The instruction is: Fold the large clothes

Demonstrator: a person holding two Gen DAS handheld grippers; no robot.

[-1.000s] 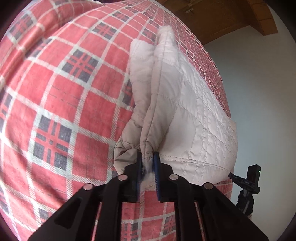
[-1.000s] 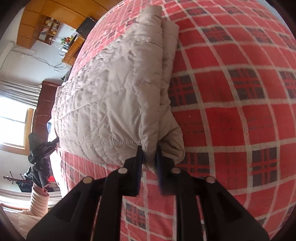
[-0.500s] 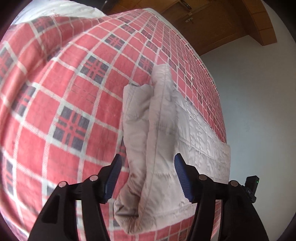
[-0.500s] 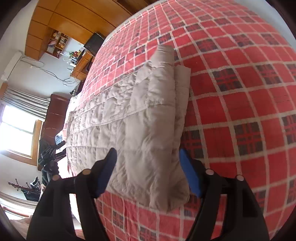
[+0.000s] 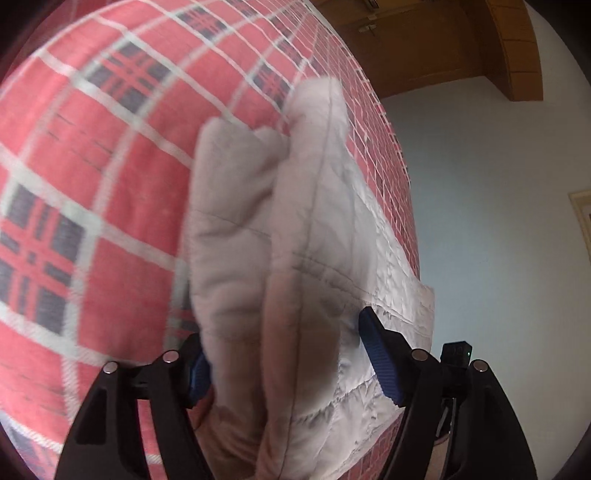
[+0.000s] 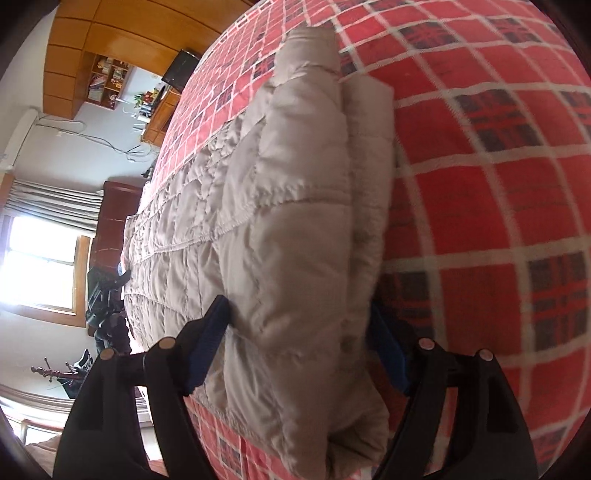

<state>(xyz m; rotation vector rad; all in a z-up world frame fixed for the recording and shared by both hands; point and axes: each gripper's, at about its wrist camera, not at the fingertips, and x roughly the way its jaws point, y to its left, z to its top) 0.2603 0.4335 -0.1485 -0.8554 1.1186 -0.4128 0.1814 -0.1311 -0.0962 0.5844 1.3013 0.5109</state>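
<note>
Jacket (image 6: 295,229), beige, quilted, folded thick on the plaid bed (image 6: 498,184). Puffy, light, springy; likely slippery shell. Left tool (image 5: 284,354) and right tool (image 6: 299,347) spread wide, straddling its ends, clamping nothing. Best gripped deep across stacked layers, near stitched seams.

Pretty clearly a bedroom in someone's home. There's a big bed (image 6: 498,155) covered in a red plaid blanket, and it fills most of both views. Off to the side there's a window (image 6: 40,273) with daylight pouring in and grey curtains (image 6: 51,199) above it. Wooden cabinets (image 6: 103,33) run along the top of the wall, with open shelves (image 6: 105,83) full of small stuff and a dark TV (image 6: 181,70) beside them. The other view shows a wooden door (image 5: 417,40) and plain pale walls (image 5: 491,206).
</note>
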